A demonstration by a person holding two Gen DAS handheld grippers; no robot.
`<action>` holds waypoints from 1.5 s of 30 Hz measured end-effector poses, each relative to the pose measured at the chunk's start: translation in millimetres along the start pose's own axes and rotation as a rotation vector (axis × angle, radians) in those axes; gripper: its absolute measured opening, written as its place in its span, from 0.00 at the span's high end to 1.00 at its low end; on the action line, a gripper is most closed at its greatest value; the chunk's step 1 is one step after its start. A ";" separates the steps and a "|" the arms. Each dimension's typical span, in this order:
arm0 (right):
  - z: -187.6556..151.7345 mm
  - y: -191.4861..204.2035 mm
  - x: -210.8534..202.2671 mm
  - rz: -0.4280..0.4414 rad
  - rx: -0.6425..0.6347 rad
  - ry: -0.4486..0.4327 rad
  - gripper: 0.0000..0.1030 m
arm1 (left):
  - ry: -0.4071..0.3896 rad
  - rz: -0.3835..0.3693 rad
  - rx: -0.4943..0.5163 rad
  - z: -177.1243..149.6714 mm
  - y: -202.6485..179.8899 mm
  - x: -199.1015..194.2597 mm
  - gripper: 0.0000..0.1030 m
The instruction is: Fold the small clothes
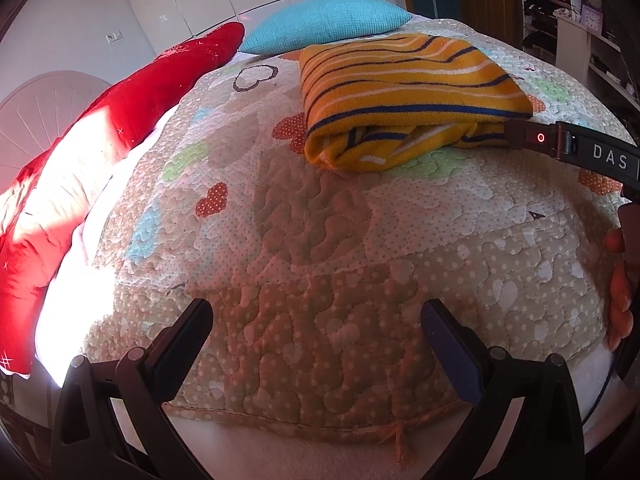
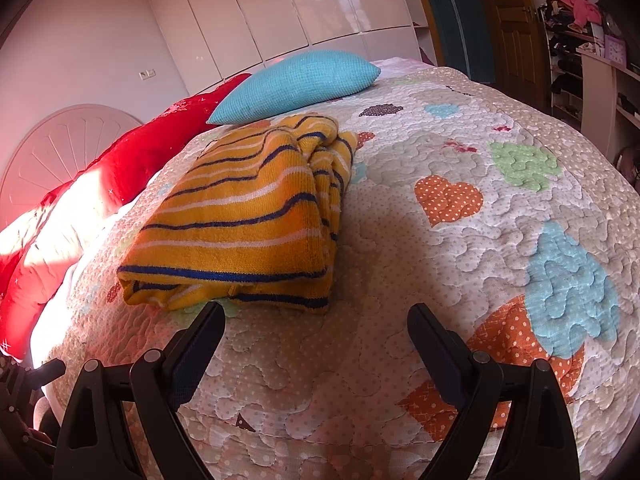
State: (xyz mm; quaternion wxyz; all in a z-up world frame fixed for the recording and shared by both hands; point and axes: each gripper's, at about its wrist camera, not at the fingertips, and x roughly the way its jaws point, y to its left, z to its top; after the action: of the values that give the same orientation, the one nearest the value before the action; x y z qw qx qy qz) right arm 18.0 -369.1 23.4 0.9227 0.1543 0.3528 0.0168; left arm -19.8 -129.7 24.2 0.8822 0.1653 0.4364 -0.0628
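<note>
On the bed, a folded yellow garment point(image 2: 244, 216) with blue and white stripes lies on the quilted bedspread point(image 2: 460, 264), which is printed with orange, green and blue hearts. The garment sits as a compact, roughly rectangular bundle, its layered open edges facing the cameras and its smooth striped top uppermost. Beyond it a turquoise cushion point(image 2: 296, 84) rests on the spread; in the right wrist view the garment's far end lies close to the cushion, though whether they touch cannot be told. A long red pillow point(image 2: 132, 156) runs along the far side of the bed, partly washed out by strong sunlight.

The right tool point(image 2: 316, 316) hovers just in front of the garment's near edge, its two black fingers spread wide apart with nothing between them; its left fingertip appears just beside the folded hem. The left tool point(image 1: 316, 312) is likewise wide open and holds nothing, poised over bare bedspread near the quilt's hem, well apart from the garment point(image 1: 404, 96), which lies farther up the bed in that view. At the right edge of the left wrist view, the dark body of the other device point(image 1: 568, 148) shows, with a small red-ringed light and white lettering, its end just beside the garment's right corner. White glossy wardrobe doors point(image 2: 280, 12) stand behind the bed
</note>
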 end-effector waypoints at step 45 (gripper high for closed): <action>-6.1 29.1 -1.6 -0.159 -0.171 -0.043 0.07 | 0.017 -0.131 -0.133 -2.1 47.3 24.2 0.00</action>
State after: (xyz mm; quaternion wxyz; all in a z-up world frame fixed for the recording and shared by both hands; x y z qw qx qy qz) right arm 15.1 -340.0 28.8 0.9382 0.0470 0.3416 -0.0298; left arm 5.5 -83.9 15.0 0.8815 0.0780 0.4569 -0.0901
